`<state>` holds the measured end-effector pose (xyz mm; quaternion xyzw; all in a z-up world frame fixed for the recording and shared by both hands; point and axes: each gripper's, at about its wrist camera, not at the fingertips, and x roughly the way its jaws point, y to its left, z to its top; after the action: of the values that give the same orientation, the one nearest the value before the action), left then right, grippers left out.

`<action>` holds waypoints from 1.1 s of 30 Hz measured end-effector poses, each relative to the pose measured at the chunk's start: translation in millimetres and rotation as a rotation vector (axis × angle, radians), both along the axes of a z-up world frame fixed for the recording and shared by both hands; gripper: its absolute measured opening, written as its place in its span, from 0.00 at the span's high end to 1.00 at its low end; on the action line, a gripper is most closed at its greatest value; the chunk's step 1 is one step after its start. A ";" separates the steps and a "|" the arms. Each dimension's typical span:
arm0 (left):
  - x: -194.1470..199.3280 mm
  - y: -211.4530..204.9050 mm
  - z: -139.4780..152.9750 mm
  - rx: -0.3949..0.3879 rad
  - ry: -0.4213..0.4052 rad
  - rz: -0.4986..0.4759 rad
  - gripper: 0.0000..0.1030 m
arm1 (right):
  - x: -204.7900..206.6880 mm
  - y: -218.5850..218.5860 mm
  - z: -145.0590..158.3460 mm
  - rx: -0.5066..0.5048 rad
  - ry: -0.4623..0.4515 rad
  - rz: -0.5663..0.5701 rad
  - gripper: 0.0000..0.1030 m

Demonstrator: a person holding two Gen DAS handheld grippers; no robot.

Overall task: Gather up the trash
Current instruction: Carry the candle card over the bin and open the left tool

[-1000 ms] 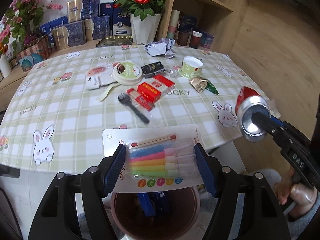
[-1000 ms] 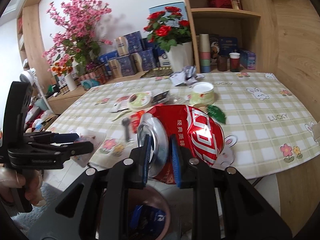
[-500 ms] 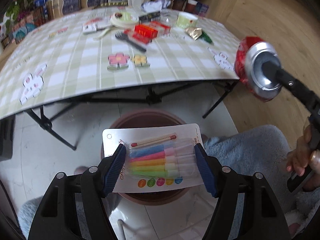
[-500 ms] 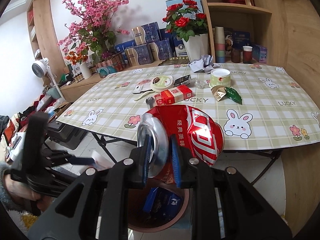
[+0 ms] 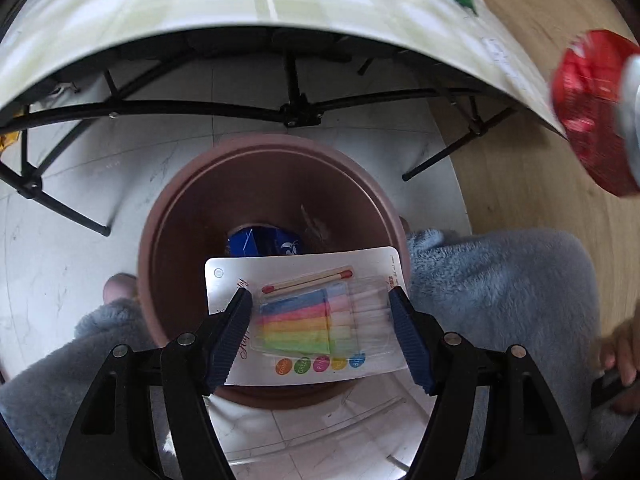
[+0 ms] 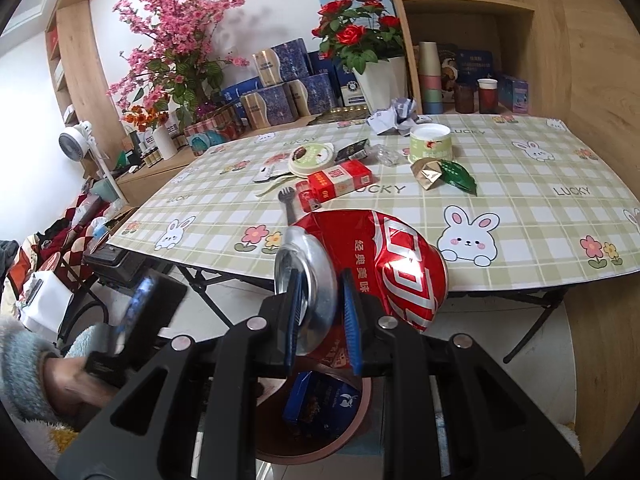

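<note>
My left gripper [image 5: 320, 320] is shut on a blister pack of coloured candles [image 5: 308, 316] and holds it over the near side of the brown trash bin [image 5: 180, 200], which holds a blue box [image 5: 260, 242]. My right gripper [image 6: 320, 312] is shut on the rim of a crushed red can [image 6: 392, 264], held above the bin [image 6: 352, 432] in front of the table edge. The can also shows blurred at the right of the left wrist view [image 5: 592, 112]. The left gripper appears blurred at the lower left of the right wrist view [image 6: 132, 332].
The checked table [image 6: 520, 200] carries a red box [image 6: 340, 180], a black fork [image 6: 288, 200], a lidded round tub [image 6: 312, 158], a green paper cup [image 6: 430, 144], gold and green wrappers [image 6: 444, 174] and crumpled paper [image 6: 394, 118]. Folding table legs [image 5: 296, 112] stand behind the bin.
My left gripper has tilted down and dropped closer to the bin, with the candle pack still held. The right gripper holds the can about where it was.
</note>
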<state>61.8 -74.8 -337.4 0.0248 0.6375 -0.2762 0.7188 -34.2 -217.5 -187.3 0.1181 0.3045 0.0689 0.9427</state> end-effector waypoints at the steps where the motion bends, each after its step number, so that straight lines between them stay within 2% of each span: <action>1: 3.5 -4.2 -4.9 0.006 0.002 -0.001 0.34 | -0.3 -1.3 -0.4 0.002 0.001 -0.004 0.78; 5: 13.1 -17.0 -10.5 -0.005 -0.001 0.018 0.33 | -0.2 -5.8 -3.2 0.002 0.009 -0.017 0.78; 9: 18.7 -23.9 -6.9 -0.038 -0.008 0.050 0.18 | 0.2 -7.5 -4.4 0.000 0.018 -0.026 0.78; 13: 17.0 -15.4 7.2 -0.033 -0.051 0.053 0.16 | -0.3 -6.4 -2.5 -0.010 0.018 -0.023 0.78; 17: 13.2 8.1 43.4 -0.068 -0.154 0.100 0.16 | 0.4 -2.8 -0.5 -0.016 0.021 -0.015 0.78; 19: 8.5 22.5 68.9 -0.079 -0.237 0.123 0.15 | 0.4 0.3 -1.2 -0.022 0.025 -0.007 0.78; 25: -9.5 65.9 130.5 -0.091 -0.443 0.238 0.08 | 1.4 15.8 -7.1 -0.044 0.056 0.031 0.78; 30: -22.4 92.6 149.7 -0.050 -0.549 0.299 0.06 | 4.3 33.7 -15.4 -0.058 0.092 0.083 0.78; 33: -26.9 103.8 148.4 -0.042 -0.556 0.323 0.06 | 7.2 48.5 -24.7 -0.058 0.123 0.133 0.78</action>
<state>34.8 29.0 -189.0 -0.0170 0.4065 -0.1544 0.9004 -27.0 -169.0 -212.1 0.0744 0.3708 0.1151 0.9185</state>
